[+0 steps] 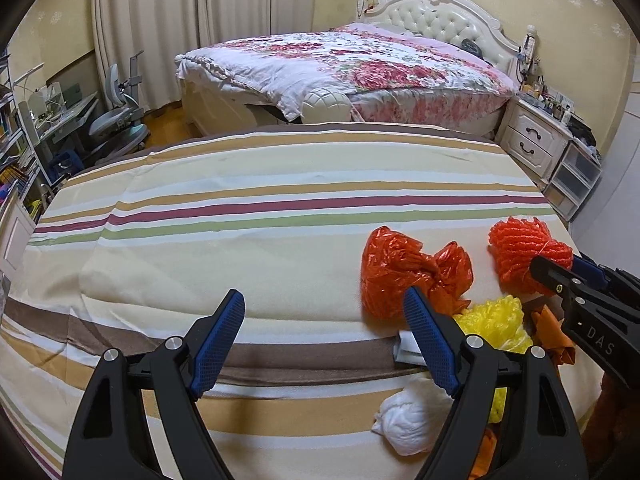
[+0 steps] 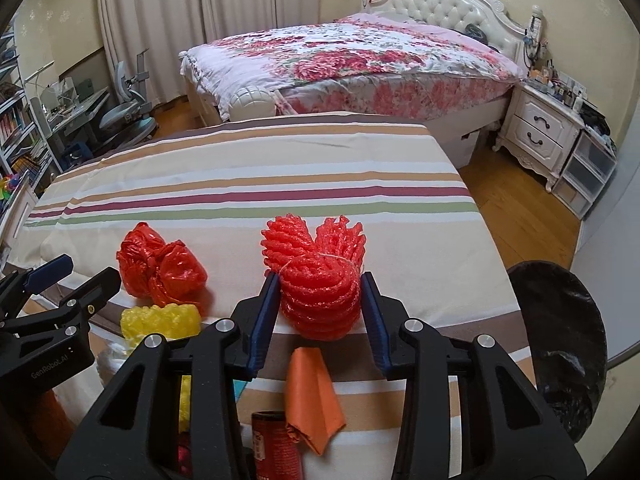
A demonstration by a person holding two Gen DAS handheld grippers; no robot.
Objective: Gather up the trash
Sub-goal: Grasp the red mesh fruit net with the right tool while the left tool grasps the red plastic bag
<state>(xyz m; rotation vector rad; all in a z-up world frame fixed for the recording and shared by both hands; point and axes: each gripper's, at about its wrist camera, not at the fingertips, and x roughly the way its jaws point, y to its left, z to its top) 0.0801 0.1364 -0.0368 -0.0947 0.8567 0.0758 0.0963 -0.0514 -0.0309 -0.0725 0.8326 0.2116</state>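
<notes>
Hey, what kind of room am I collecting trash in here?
A bedroom, most likely in a home. A bed with a floral quilt and tufted white headboard fills the back, a white nightstand stands beside it, and the trash lies on a striped sheet.
</notes>
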